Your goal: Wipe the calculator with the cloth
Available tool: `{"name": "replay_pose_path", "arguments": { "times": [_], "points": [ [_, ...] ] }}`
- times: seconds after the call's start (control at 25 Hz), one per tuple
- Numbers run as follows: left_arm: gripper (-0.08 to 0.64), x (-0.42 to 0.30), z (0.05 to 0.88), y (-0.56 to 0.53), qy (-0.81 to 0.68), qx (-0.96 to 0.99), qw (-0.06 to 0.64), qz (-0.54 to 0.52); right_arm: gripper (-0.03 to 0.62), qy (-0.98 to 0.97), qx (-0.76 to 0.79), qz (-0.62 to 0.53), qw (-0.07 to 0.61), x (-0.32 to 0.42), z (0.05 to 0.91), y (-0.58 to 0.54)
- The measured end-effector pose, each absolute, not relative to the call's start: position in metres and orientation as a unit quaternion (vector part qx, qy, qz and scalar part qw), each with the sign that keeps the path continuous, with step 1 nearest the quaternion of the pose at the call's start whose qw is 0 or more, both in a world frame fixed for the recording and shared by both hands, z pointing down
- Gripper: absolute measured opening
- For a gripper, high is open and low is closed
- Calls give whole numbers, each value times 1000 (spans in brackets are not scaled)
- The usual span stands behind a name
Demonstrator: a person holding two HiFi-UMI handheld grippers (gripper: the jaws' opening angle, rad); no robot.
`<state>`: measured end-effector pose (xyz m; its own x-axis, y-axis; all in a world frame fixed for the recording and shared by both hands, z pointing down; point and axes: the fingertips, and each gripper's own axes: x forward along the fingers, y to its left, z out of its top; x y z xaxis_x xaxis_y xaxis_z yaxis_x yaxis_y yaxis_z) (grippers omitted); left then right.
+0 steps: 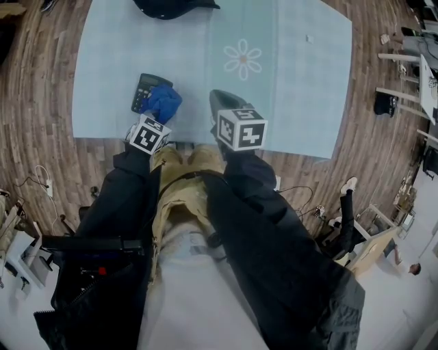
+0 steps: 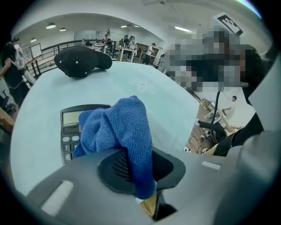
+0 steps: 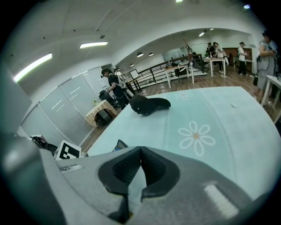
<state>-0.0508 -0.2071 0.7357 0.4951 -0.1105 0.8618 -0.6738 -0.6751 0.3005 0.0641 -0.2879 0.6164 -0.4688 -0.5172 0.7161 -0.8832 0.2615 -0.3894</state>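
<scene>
A dark calculator (image 1: 145, 89) lies on the pale blue table cover near the front left. A blue cloth (image 1: 164, 102) is bunched over its near right part. My left gripper (image 1: 155, 120) is shut on the cloth. In the left gripper view the blue cloth (image 2: 124, 128) hangs between the pads and drapes onto the calculator (image 2: 72, 124), whose display and a few keys show. My right gripper (image 1: 223, 100) hovers to the right of the calculator, shut with nothing held. From the right gripper view, my right gripper (image 3: 139, 152) has its pads meeting, and a corner of the calculator (image 3: 120, 144) peeks out.
A black cap (image 1: 174, 6) lies at the table's far edge, and shows as the black cap (image 2: 81, 60) and the black cap (image 3: 148, 104) in both gripper views. A flower print (image 1: 243, 59) marks the table cover (image 1: 308, 82). Wooden floor, cables and people surround the table.
</scene>
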Motion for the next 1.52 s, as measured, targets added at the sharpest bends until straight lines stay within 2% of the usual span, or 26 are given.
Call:
{"name": "replay_pose_path", "arguments": {
  "times": [0.12, 0.36, 0.72, 1.04, 1.28, 1.52],
  "points": [
    [63, -37, 716, -196, -237, 815, 343, 402, -2, -764, 465, 389, 221, 69, 606, -282],
    [63, -32, 651, -214, -274, 844, 342, 309, -2, -785, 482, 353, 164, 68, 562, -286],
    [61, -59, 493, -292, -369, 888, 237, 140, -2, -847, 478, 220, 75, 33, 449, -318],
    [61, -66, 376, -332, -433, 892, 119, 52, -2, -870, 478, 119, 20, 25, 357, -330],
    [63, -68, 325, -340, -459, 886, 62, 16, -2, -876, 477, 65, -15, 19, 311, -329],
    [61, -77, 307, -343, -483, 875, 37, 3, -2, -872, 485, 48, -30, 24, 298, -332]
  ]
}}
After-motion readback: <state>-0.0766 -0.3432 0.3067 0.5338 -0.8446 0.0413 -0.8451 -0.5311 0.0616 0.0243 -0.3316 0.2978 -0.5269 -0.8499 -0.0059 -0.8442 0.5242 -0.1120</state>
